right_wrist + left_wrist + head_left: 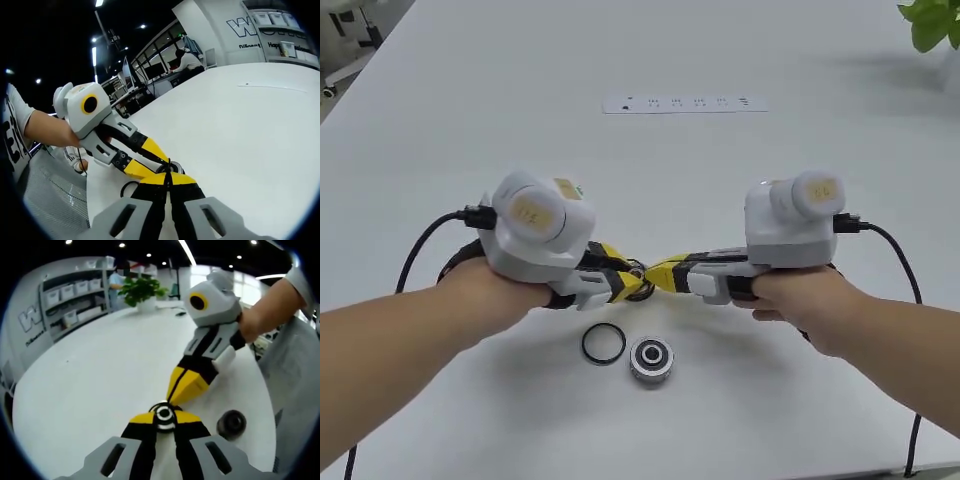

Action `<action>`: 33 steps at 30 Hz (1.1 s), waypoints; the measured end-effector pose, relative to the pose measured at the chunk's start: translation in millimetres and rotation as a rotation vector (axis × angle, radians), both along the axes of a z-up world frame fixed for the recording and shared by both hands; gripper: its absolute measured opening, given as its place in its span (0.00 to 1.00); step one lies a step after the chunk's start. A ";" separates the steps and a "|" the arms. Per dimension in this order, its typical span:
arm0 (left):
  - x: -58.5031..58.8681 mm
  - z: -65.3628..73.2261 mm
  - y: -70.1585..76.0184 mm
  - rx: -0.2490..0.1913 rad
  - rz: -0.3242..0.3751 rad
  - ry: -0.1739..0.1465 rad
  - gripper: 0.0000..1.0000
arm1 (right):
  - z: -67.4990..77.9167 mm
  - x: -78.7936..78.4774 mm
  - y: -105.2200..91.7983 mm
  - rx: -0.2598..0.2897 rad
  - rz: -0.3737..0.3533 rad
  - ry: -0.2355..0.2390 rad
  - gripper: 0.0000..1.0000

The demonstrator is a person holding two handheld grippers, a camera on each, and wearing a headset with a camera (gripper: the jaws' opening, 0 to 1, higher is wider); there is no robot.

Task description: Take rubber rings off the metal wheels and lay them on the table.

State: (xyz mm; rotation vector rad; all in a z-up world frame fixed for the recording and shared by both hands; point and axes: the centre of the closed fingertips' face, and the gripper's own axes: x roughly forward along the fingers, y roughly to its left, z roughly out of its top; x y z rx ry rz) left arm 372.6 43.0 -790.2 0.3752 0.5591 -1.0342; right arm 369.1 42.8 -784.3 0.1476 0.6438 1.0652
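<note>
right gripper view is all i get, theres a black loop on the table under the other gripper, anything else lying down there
Observer: Yes. The head view shows a loose metal wheel lying just beside that rubber ring.
Operator: and what are the other gripper's tongs holding
Observer: The left gripper view shows it face on: a small held wheel with a dark rim, clamped in the left gripper. The right gripper meets its rim with shut tongs; whether rubber is pinched, I cannot tell.
Operator: anything else out there
Observer: A potted plant stands on the far side, well away from the work.
</note>
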 end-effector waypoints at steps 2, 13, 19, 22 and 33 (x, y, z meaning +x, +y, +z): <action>-0.3 0.6 0.7 -0.011 0.003 0.012 0.14 | 0.1 0.3 -0.1 0.000 0.000 -0.001 0.00; -1.7 5.4 1.2 -0.024 -0.019 0.004 0.16 | 0.5 4.4 -1.5 0.011 -0.013 0.006 0.00; -5.9 8.6 1.0 -0.029 -0.033 -0.001 0.20 | 1.8 2.8 -0.7 0.015 -0.012 0.010 0.00; -7.8 11.6 1.7 -0.036 -0.034 -0.004 0.20 | 2.2 2.6 -0.5 0.016 -0.012 0.011 0.00; -15.8 20.4 5.9 -0.056 -0.037 -0.011 0.27 | 4.2 0.2 0.3 0.015 -0.011 0.011 0.00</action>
